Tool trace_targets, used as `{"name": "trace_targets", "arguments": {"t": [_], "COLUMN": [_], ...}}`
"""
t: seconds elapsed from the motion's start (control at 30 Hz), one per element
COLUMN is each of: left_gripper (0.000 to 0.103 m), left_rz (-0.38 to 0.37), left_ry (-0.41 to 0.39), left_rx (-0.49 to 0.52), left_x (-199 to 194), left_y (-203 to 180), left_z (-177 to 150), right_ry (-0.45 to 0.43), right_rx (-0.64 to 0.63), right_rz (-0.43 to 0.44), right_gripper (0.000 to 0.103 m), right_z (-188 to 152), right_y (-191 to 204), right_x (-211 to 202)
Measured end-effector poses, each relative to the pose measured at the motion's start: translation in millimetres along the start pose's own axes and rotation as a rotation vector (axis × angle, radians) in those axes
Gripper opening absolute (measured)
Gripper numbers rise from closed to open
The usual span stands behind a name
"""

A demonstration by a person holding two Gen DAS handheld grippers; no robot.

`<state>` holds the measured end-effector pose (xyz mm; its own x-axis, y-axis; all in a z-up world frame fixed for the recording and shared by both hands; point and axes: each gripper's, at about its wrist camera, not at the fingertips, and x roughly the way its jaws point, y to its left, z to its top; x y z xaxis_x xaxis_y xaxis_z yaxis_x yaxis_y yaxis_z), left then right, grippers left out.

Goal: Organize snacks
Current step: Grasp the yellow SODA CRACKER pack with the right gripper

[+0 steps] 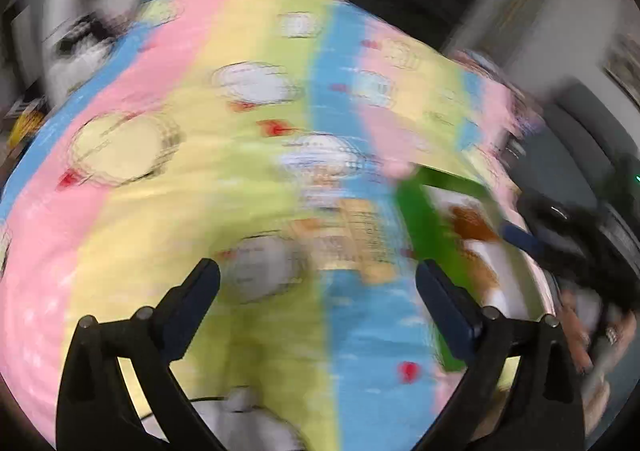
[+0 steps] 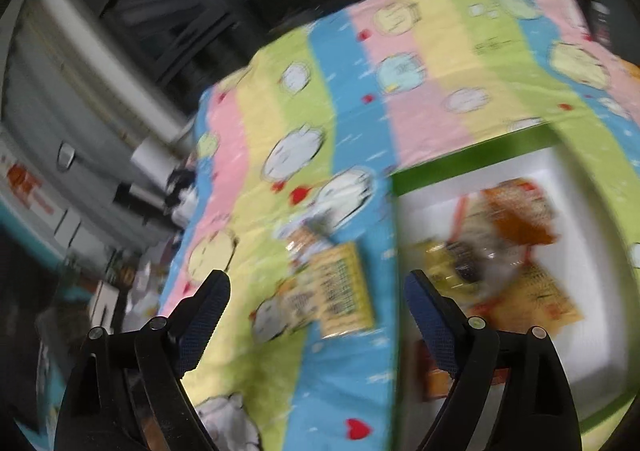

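Both the left hand-held gripper and the right hand-held gripper stand wide and empty above the striped cloth covering the surface. I judge this a gap between placements: several snack packets lie in the green-rimmed tray, while one yellow packet lies on the cloth beside it and needs grasping. Heavy blur hides labels and packet edges.

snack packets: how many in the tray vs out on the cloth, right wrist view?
Blurry frame, so counts are approximate.
In the green-rimmed tray: 3 (orange-brown packet, yellow packet, pale orange packet)
On the striped cloth: 1 (yellow packet with print)
Total: 4
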<state>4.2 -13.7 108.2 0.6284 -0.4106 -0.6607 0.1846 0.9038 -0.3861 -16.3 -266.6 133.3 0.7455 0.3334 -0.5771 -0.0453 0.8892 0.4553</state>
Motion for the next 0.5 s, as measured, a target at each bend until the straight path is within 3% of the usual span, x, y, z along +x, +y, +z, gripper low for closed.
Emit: {"name": "trace_targets", "arguments": {"t": [0.07, 0.17, 0.23, 0.37, 0.5], "left_gripper": [0.099, 0.098, 0.098, 0.098, 0.098], "left_rz": [-0.014, 0.007, 0.044, 0.064, 0.130], "left_ry": [-0.015, 0.038, 0.041, 0.039, 0.032], "left_rx": [-0.093, -0.176, -0.185, -0.187, -0.123], "left_x": [4, 18, 22, 20, 23], "left_y": [32, 63, 71, 77, 70], "left_z": [-4, -6, -5, -5, -7], "right_ry": [0.038, 0.095, 0.139, 0.190, 0.196], "right_rx": [-0.030, -0.073, -0.110, -0.146, -0.209], "right_rz": [0.004, -0.058, -0.108, -0.165, -0.299], "right_gripper": [0.089, 0.089, 0.089, 0.078, 0.077], "right_z": [-6, -17, -26, -38, -46], "right_y": [15, 31, 37, 42, 39], "right_x": [18, 50, 69, 99, 123]}}
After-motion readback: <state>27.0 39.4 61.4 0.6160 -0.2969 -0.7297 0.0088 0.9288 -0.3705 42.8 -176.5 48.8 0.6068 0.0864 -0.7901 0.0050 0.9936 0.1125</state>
